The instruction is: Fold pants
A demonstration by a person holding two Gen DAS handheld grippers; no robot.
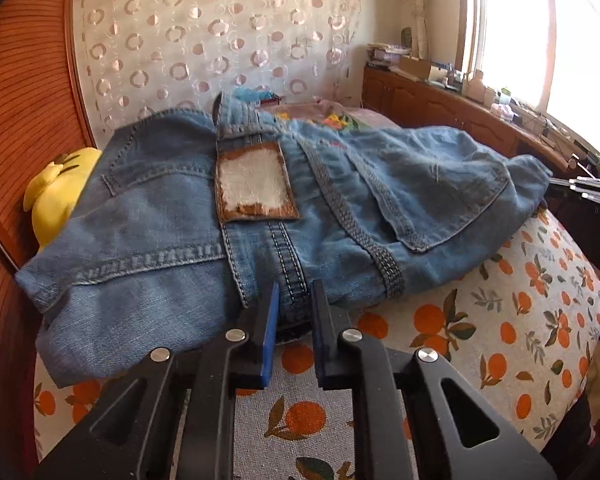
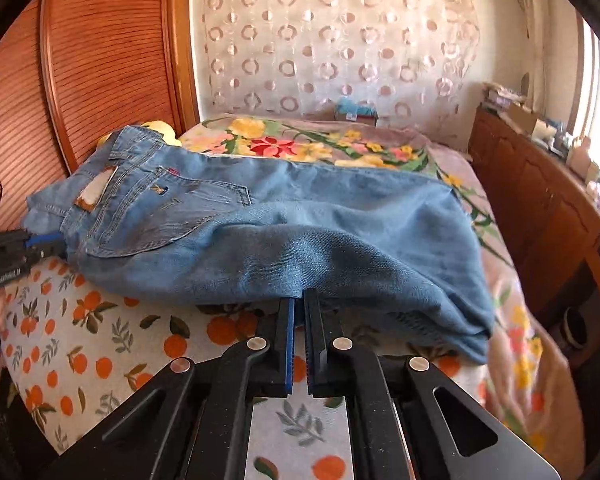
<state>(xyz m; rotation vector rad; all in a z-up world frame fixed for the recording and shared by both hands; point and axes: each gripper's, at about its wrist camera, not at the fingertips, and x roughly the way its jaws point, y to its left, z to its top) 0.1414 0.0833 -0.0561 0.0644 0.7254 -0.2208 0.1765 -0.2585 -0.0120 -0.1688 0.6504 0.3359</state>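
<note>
Left claw: my left claw (image 1: 294,304) is pinched on the near edge of the jeans (image 1: 260,208), right by the waistband seam.
Right claw: my right claw (image 2: 298,304) is squeezed tight on the near edge of a pant leg, and the cloth bunches up there.
Jeans: they lie across the bed (image 2: 100,340), back side up, waist toward the wooden door (image 2: 100,60), legs toward the window side.
Around them: an orange-print sheet is under the jeans, a flowery blanket (image 2: 300,144) is behind them, and a yellow toy (image 1: 56,192) peeks out by the waist.
Done: I think the legs are already stacked, one on the other.
Left: I think I need to fold the jeans shorter, then pat them flat.
</note>
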